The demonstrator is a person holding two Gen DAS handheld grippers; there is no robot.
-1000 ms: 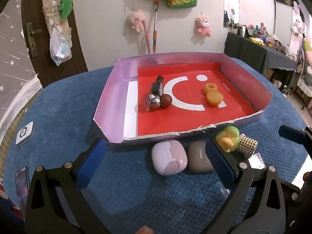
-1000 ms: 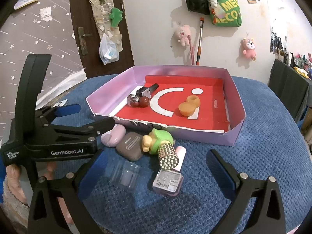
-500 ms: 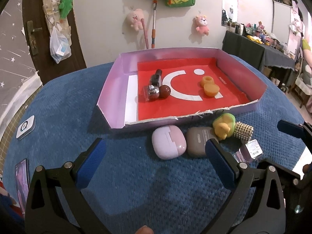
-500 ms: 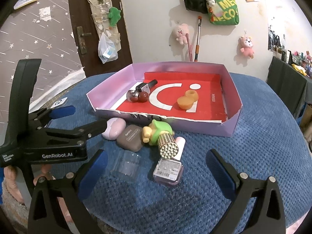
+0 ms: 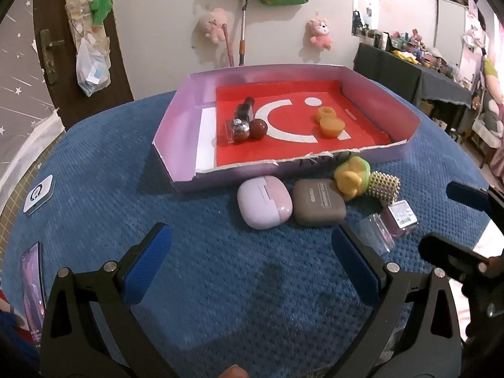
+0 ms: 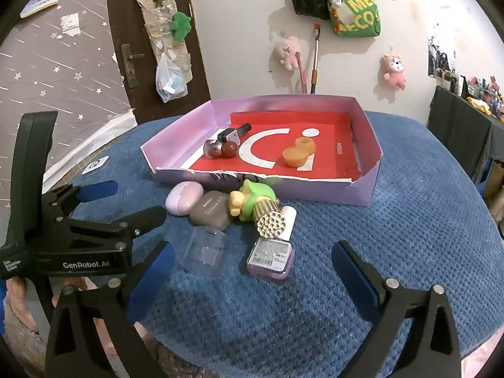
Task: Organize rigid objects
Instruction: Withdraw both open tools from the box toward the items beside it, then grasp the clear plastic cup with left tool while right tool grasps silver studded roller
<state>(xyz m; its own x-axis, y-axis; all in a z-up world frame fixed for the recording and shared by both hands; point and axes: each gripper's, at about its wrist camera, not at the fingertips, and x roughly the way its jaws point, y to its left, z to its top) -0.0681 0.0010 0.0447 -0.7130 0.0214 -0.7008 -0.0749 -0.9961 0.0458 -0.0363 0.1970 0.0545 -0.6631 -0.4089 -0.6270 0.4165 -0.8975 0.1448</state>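
A purple tray with a red floor [image 5: 186,116] [image 6: 365,189] holds a dark bottle [image 5: 244,111], a brown ball [image 5: 259,129] and orange pieces [image 5: 330,126]. In front of it on the blue cloth lie a pink earbud case [image 5: 264,203] [image 6: 184,197], a brown case [image 5: 318,201] [image 6: 211,209], a yellow-green toy [image 5: 351,174] [image 6: 249,200], a gold studded cylinder [image 5: 384,186] [image 6: 269,220], a pink bottle [image 6: 271,258] and a clear cup [image 6: 204,252]. My left gripper [image 5: 252,264] is open and empty, short of the cases. My right gripper [image 6: 252,278] is open and empty, near the bottle.
A white card [image 5: 37,193] and a phone [image 5: 31,280] lie on the cloth at the left. The left gripper's body [image 6: 72,236] stands left of the clear cup in the right wrist view. A door and a wall with plush toys are behind the table.
Both grippers have drawn back from the tray, so the objects sit farther ahead. Both stay open and empty. Nothing on the table has moved.
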